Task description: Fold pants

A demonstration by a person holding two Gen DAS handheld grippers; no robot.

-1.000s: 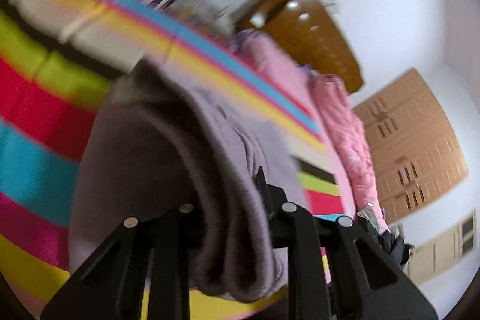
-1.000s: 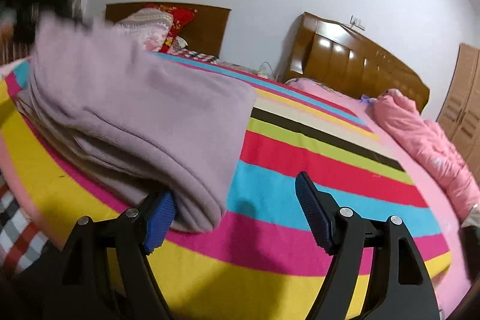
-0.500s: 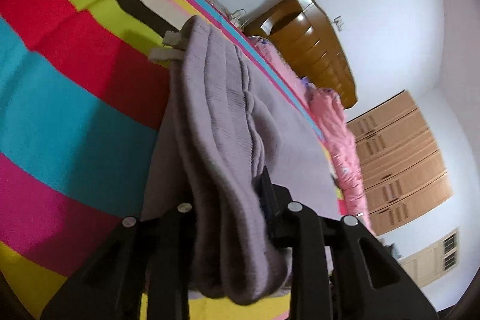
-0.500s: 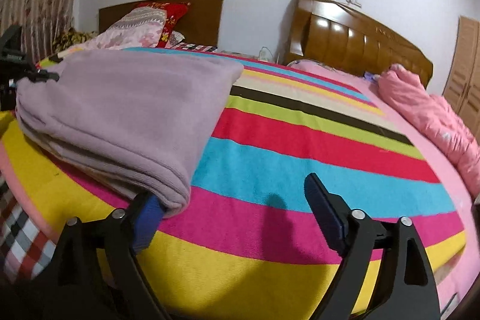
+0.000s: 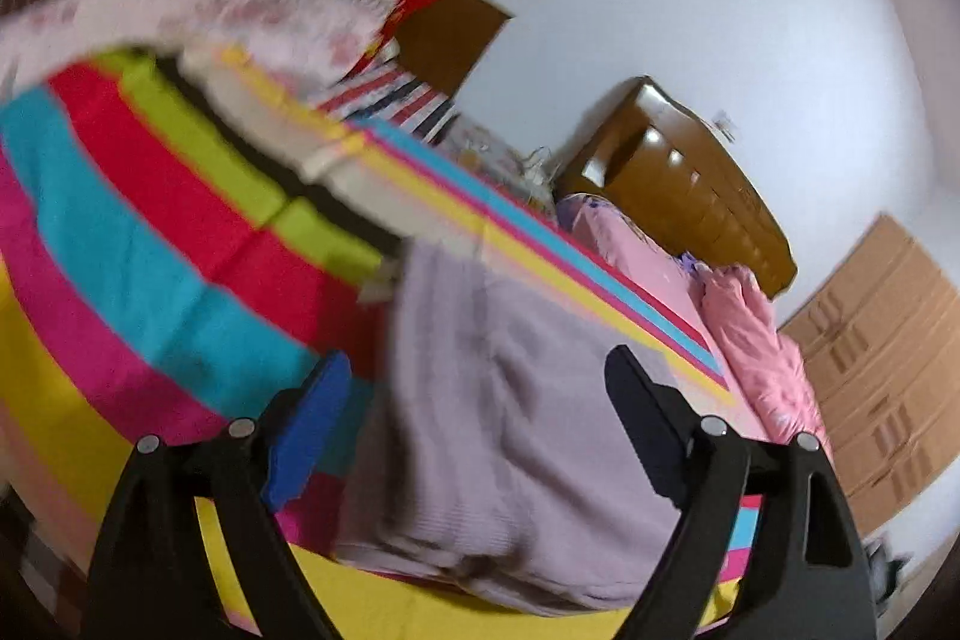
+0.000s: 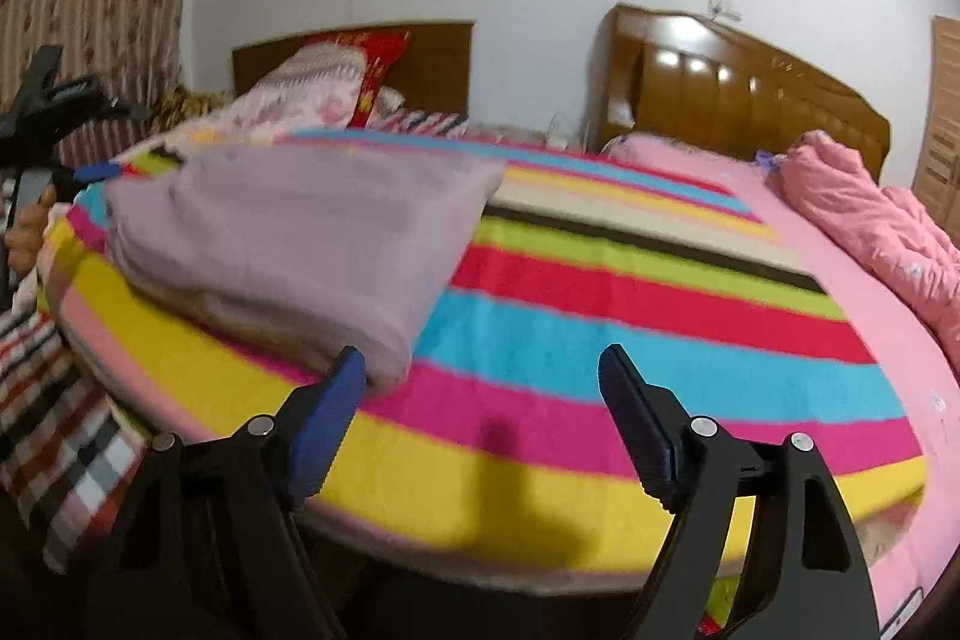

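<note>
The folded pale lilac knit pants (image 6: 300, 244) lie as a thick, soft rectangle on the bed covered with a bright striped blanket (image 6: 630, 334), near the bed's front left corner as the right wrist view shows it; the layers are stacked one over another and the rounded fold edge faces the camera. In the left wrist view the same pants (image 5: 510, 430) fill the lower middle, and the picture is blurred there, so the ribbed hem seems to be at the near edge, but I cannot be sure. The left hand-held gripper (image 5: 474, 418) has its two fingers spread wide apart, one at each side of the pants, and it does not hold the cloth. The right hand-held gripper (image 6: 480, 400) is also spread apart; its left blue pad (image 6: 327, 421) is just beside the near corner of the pants, while the other finger stands over the blanket. Behind the bed there are a dark brown wooden headboard (image 6: 738, 94) and a crumpled pink quilt (image 6: 882, 232).
</note>
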